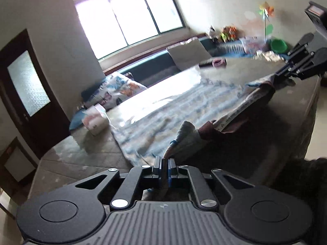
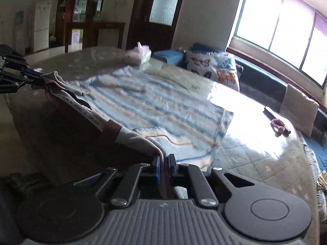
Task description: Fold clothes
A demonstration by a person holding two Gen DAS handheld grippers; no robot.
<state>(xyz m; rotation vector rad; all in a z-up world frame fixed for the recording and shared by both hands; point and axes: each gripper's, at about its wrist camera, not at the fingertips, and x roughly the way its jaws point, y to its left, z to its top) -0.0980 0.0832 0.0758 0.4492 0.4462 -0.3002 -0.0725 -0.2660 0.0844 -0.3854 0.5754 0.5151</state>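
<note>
Soft, limp striped garment (image 2: pixel 143 106); waistband corners pinched in closed left gripper (image 1: pixel 164 164) and right gripper (image 2: pixel 163 163), cloth sagging between.

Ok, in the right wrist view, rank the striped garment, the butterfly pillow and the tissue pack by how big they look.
Largest to smallest, as they look:
1. striped garment, spread across the bed
2. butterfly pillow
3. tissue pack
The pillow and pack lie farther from the camera, so true sizes stay unsure.

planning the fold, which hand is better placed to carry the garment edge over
Neither alone. The left gripper and right gripper each have jaws shut on an end of the garment, its near edge raised between them over the bed. If one must lead, I cannot tell which.
</note>
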